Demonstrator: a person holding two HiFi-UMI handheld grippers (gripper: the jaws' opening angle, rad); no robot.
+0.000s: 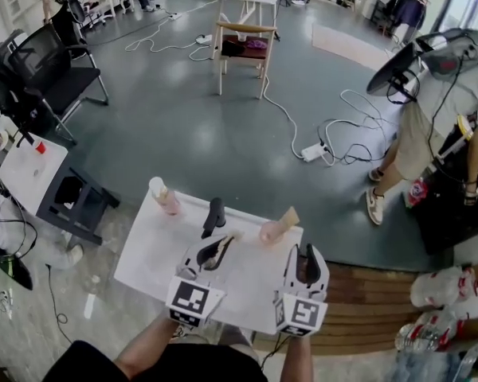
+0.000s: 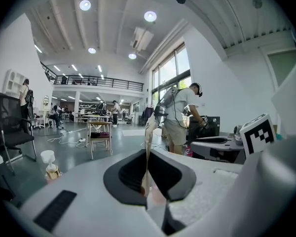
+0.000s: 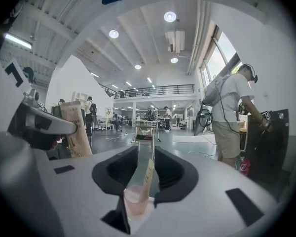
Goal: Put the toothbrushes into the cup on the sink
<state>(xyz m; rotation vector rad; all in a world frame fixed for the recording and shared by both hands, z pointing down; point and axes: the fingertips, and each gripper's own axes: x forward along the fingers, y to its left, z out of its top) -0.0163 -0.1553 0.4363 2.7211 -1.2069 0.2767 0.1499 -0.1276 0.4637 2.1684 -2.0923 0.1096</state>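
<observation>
My left gripper (image 1: 220,250) is shut on a flat beige toothbrush pack (image 2: 149,142), which stands up from the jaws edge-on in the left gripper view. A pink cup (image 1: 271,231) stands on the white sink top (image 1: 151,253), and a second beige toothbrush pack (image 1: 290,216) leans out of it. My right gripper (image 1: 307,259) hangs just right of and nearer than the cup, jaws apart with nothing pressed between them. In the right gripper view the cup (image 3: 135,201) and its pack (image 3: 147,174) show through the gap, and the left gripper's pack (image 3: 74,127) is at the left.
A black faucet (image 1: 213,216) rises at the middle of the sink top, and a pump bottle (image 1: 162,195) stands at its far left corner. A person (image 1: 430,110) stands at the right among floor cables. A wooden chair (image 1: 243,54) and office chairs are beyond.
</observation>
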